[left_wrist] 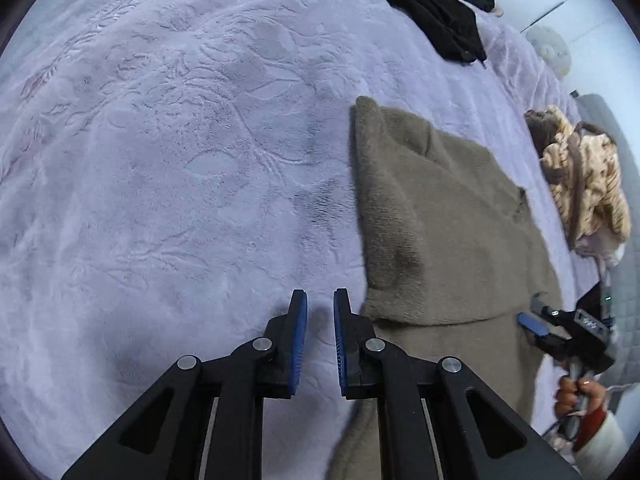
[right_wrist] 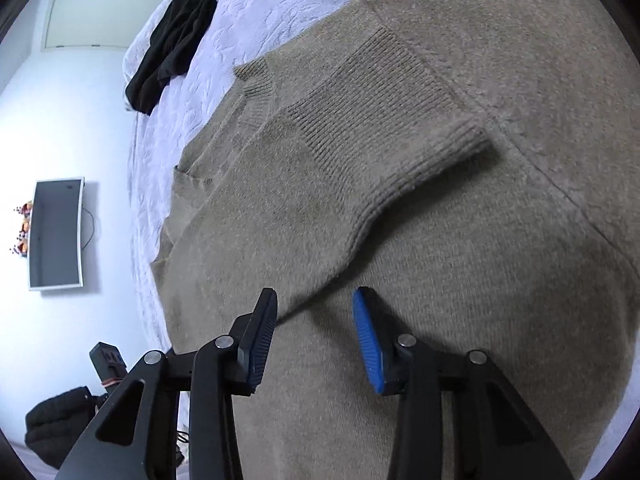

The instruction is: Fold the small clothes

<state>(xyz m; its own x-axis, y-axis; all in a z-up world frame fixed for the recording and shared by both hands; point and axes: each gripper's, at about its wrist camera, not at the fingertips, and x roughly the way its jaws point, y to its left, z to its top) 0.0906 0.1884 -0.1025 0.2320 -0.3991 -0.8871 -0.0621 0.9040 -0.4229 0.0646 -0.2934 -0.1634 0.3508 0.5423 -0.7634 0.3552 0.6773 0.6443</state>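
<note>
A fuzzy taupe sweater (left_wrist: 448, 240) lies flat on the lavender bedspread (left_wrist: 180, 160), one side folded over its body. In the right wrist view the sweater (right_wrist: 400, 220) fills the frame, with a ribbed sleeve cuff (right_wrist: 400, 140) folded across it. My left gripper (left_wrist: 320, 312) hovers just left of the sweater's edge, jaws slightly apart and empty. My right gripper (right_wrist: 316, 304) is open and empty just above the sweater below the cuff. It also shows in the left wrist view (left_wrist: 532, 324) at the sweater's right side.
A black garment (left_wrist: 432, 4) lies at the far edge of the bed, also in the right wrist view (right_wrist: 172, 36). A tan patterned garment (left_wrist: 584, 184) is heaped at the right. A wall screen (right_wrist: 56, 232) and a dark bundle (right_wrist: 56, 428) lie beyond the bed.
</note>
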